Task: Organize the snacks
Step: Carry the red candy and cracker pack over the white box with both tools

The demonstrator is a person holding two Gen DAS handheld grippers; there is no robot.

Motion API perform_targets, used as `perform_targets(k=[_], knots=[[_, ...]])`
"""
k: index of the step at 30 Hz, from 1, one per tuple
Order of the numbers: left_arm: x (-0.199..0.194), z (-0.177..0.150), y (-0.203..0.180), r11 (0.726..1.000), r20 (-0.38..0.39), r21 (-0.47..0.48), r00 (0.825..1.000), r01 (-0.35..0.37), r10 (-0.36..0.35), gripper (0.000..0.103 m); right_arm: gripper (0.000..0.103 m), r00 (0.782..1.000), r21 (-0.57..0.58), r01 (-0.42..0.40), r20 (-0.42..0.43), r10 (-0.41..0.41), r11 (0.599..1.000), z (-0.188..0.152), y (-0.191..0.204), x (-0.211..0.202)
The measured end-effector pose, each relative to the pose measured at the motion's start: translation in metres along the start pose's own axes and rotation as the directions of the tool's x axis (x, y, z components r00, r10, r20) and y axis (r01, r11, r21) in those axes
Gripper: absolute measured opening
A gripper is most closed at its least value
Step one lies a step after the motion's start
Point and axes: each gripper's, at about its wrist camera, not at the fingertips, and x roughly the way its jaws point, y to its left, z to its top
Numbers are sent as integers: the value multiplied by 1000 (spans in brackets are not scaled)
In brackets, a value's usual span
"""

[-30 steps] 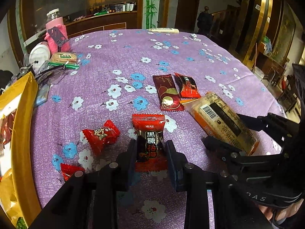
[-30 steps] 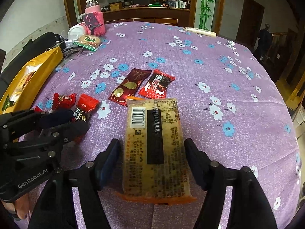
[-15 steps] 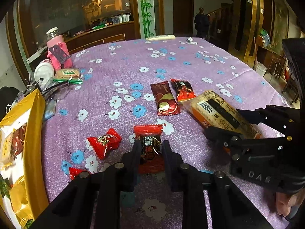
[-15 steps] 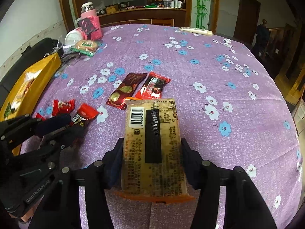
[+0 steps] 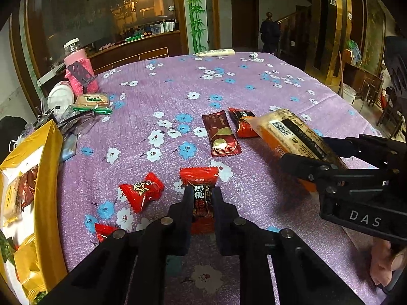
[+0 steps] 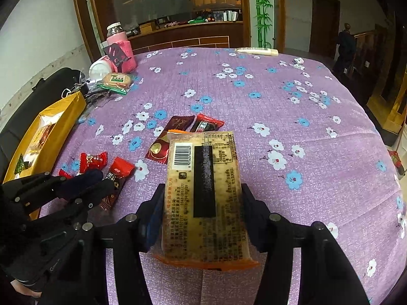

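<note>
We pinch the red-and-black candy (image 5: 202,200) tight in our left gripper (image 5: 201,198), ready to lift it off the purple tabletop (image 5: 254,89). Our right gripper (image 6: 202,203) squeezes the long yellow snack bar (image 6: 203,178). Farther off, two dark red packets (image 5: 222,133) wait, and the yellow box (image 5: 51,178) may hold them all.

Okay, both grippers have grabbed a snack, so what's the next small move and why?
Probably lift both straight up a little. The left gripper is shut on the red candy, and the right gripper clamps the big yellow pack, yet both snacks sit low over the tablecloth. Raising them first should clear the loose candies before carrying toward the yellow box.
</note>
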Motion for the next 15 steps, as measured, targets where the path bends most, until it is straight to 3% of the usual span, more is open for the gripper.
perform_targets(k=[10, 15], knots=[[5, 1, 5, 999, -19, -35, 1000, 18, -18, 13, 54, 1000, 9, -5, -3, 5, 1000, 1, -1, 0], [9, 3, 13, 996, -32, -83, 998, 42, -45, 19, 54, 1000, 20, -10, -8, 10, 1000, 1, -2, 0]])
